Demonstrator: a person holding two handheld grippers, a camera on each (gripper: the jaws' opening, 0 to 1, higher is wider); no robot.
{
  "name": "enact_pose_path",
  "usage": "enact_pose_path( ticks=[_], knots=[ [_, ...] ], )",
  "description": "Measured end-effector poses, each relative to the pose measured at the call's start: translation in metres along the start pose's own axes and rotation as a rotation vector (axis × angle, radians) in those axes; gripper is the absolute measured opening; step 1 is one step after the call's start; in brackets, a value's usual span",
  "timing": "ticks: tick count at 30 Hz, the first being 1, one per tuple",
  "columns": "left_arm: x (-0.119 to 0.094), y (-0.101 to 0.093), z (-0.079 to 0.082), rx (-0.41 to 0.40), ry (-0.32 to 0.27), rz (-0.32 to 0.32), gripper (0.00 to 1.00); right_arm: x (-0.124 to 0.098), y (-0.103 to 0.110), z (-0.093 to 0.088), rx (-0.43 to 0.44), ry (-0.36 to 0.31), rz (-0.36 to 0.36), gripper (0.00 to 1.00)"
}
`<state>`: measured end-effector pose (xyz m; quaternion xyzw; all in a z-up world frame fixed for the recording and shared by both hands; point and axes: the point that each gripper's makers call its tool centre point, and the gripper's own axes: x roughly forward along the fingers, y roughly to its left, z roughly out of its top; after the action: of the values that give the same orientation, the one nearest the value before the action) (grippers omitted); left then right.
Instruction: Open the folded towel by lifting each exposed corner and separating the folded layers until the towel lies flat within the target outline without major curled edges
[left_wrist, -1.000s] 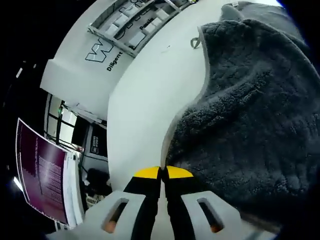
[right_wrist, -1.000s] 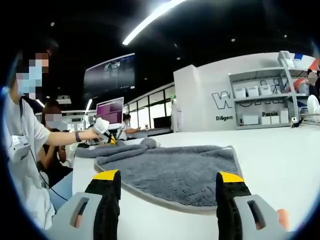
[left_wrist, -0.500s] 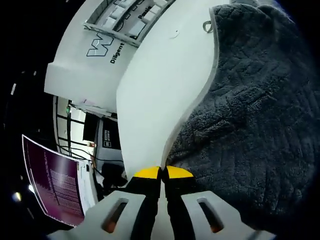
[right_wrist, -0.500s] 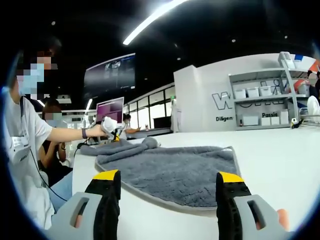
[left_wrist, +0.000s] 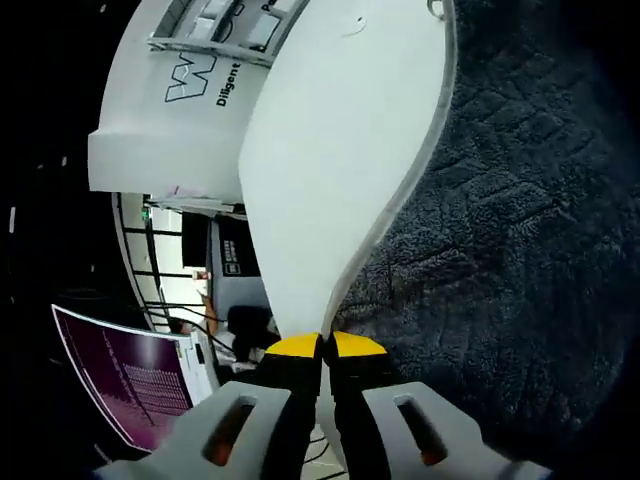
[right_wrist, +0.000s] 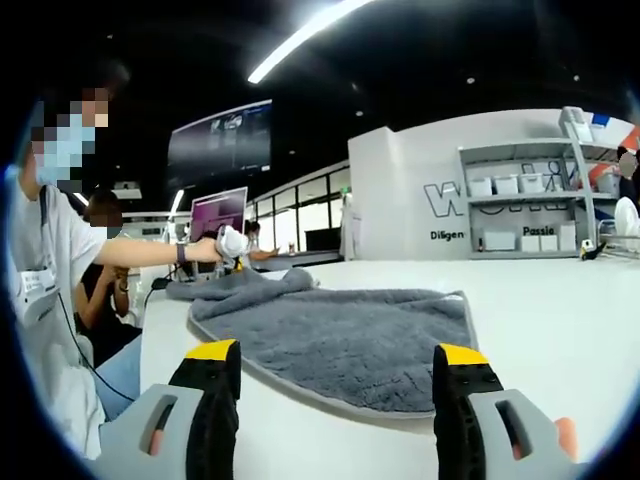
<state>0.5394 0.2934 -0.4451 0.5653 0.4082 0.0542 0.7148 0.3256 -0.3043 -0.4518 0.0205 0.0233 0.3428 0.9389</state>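
Observation:
A dark grey fluffy towel (left_wrist: 500, 220) with a pale hem lies on the white table (left_wrist: 340, 150). My left gripper (left_wrist: 322, 346) is shut on the towel's hem, which runs straight into the closed yellow-tipped jaws. In the right gripper view the towel (right_wrist: 340, 335) is spread across the tabletop (right_wrist: 560, 320), and its far left corner is bunched and raised where the left gripper (right_wrist: 231, 243) holds it. My right gripper (right_wrist: 335, 352) hovers open near the table's front edge, short of the towel's near hem, with nothing between its jaws.
A person (right_wrist: 50, 260) stands at the left with an arm stretched to the left gripper. Beyond are a purple monitor (right_wrist: 218, 212), a lettered white wall (left_wrist: 200, 85) and a shelf unit with bins (right_wrist: 520, 210). Bare table lies right of the towel.
The left gripper has risen and moved inward over the table with the towel's corner in it, pulling that edge up. The right gripper has stayed open and still.

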Motion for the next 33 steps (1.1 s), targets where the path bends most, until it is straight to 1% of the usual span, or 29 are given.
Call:
enact_pose_path(
  ticks=[4,6,9,12,19,20,24,26,29,31,32,33],
  knots=[
    [0.007,0.009,-0.004,0.024,0.049,0.028,0.03,0.001,-0.001,-0.003,-0.012,0.023,-0.009,0.81],
    [0.010,0.015,-0.005,0.048,0.078,0.046,0.03,0.001,-0.002,-0.005,-0.018,0.034,-0.017,0.82],
    [0.014,0.027,-0.010,0.074,0.139,0.076,0.03,0.002,-0.003,-0.008,-0.025,0.050,-0.024,0.83],
    [0.018,0.033,-0.014,0.077,0.181,0.080,0.03,0.002,-0.004,-0.009,-0.029,0.062,-0.027,0.84],
    [0.023,0.038,-0.019,0.115,0.216,0.115,0.03,0.002,-0.004,-0.010,-0.029,0.065,-0.027,0.85],
    [0.023,0.039,-0.020,0.117,0.220,0.117,0.03,0.002,-0.004,-0.010,-0.030,0.065,-0.027,0.85],
    [0.023,0.049,-0.025,0.151,0.226,0.171,0.03,0.002,-0.004,-0.010,-0.031,0.066,-0.023,0.85],
    [0.019,0.061,-0.020,0.181,0.206,0.231,0.03,0.001,-0.004,-0.010,-0.030,0.065,-0.022,0.85],
    [0.012,0.072,-0.015,0.202,0.173,0.285,0.03,0.001,-0.004,-0.010,-0.030,0.064,-0.022,0.85],
    [0.008,0.076,-0.014,0.195,0.157,0.296,0.03,0.001,-0.004,-0.010,-0.030,0.065,-0.023,0.85],
    [0.008,0.076,-0.014,0.194,0.154,0.291,0.04,0.001,-0.004,-0.010,-0.030,0.065,-0.023,0.85],
    [0.011,0.074,-0.012,0.190,0.144,0.272,0.04,0.001,-0.004,-0.010,-0.030,0.065,-0.024,0.85]
  ],
)
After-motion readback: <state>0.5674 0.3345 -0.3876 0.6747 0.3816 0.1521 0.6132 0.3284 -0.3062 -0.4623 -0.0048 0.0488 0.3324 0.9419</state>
